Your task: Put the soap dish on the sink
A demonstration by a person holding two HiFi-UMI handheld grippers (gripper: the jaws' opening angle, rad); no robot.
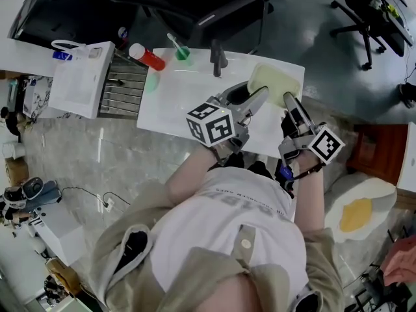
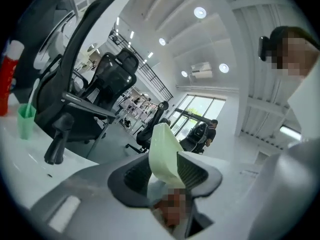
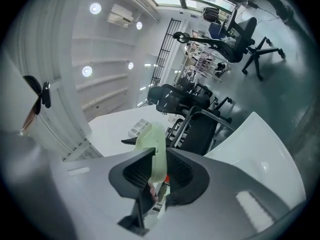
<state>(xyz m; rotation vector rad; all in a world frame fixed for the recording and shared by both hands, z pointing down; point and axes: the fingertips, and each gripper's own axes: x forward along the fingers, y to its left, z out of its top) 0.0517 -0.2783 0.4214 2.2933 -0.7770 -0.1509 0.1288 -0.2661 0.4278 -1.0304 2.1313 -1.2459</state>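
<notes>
- Soap dish (image 1: 276,83), pale green, sits over the far right corner of the white sink (image 1: 182,103); whether it touches the sink I cannot tell.
- Right gripper (image 1: 290,106): jaws closed on the dish's near edge, both pads pressing it (clear in the right gripper view, dish (image 3: 155,149) wedged between the ribbed pads).
- Left gripper (image 1: 250,95): jaws parted, with the dish (image 2: 165,154) standing between them, close against the right-hand pad and with slack at the other.
- Both grippers meet the dish from the near side, side by side.
- Dark faucet (image 1: 218,57), green cup (image 1: 182,53) and red bottle (image 1: 148,57) line the sink's far edge, well apart from the dish.
</notes>
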